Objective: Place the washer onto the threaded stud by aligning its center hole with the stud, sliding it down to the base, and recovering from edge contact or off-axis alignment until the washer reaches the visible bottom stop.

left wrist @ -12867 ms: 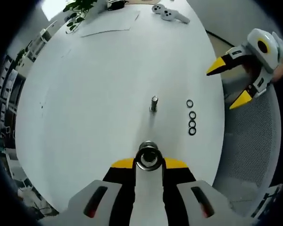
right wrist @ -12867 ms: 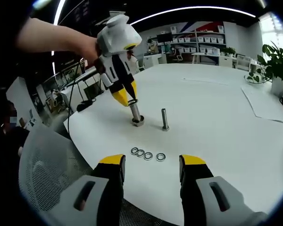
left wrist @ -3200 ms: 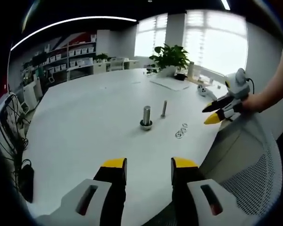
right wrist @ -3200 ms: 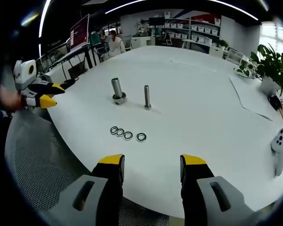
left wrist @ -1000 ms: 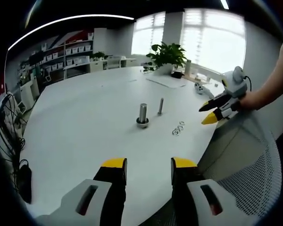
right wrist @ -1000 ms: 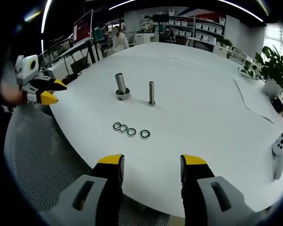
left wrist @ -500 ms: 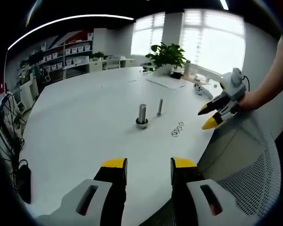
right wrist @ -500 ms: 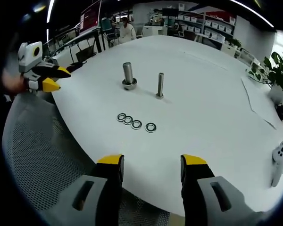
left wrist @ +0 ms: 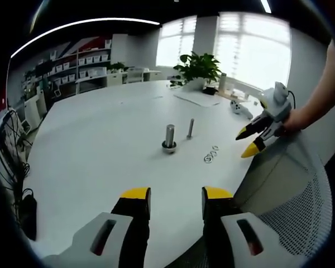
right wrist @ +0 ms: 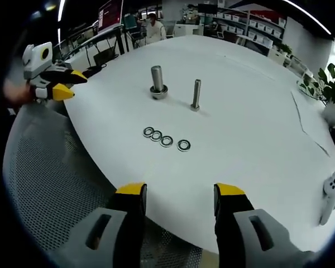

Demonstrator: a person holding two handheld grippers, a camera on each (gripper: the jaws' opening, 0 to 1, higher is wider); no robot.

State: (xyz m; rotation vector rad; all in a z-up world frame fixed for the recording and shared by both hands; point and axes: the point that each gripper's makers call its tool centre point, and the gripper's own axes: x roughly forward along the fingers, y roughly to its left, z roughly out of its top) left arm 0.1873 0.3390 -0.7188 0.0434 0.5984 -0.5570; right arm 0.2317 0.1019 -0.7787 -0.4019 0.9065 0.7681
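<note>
Several metal washers (right wrist: 166,139) lie in a row on the white round table (right wrist: 251,139); they are small in the left gripper view (left wrist: 211,154). Behind them stand a thick stud (right wrist: 157,81) on a ring base and a thin threaded stud (right wrist: 196,94), both upright; the same thick stud (left wrist: 169,137) and thin stud (left wrist: 190,128) stand mid-table. My right gripper (right wrist: 180,192) is open and empty at the table's near edge, short of the washers. My left gripper (left wrist: 176,195) is open and empty, well back from the studs. Each gripper appears in the other's view: left (right wrist: 72,85), right (left wrist: 247,142).
A grey mesh chair (right wrist: 50,178) sits below the table edge under my right gripper. A white controller (right wrist: 329,195) lies at the far right, with a potted plant (left wrist: 200,67) and sheets of paper at the back. Shelves and desks stand behind.
The right gripper view has tilted further over the table, so the washers and studs sit higher and nearer. The left gripper view has hardly shifted. Both grippers stay open.
</note>
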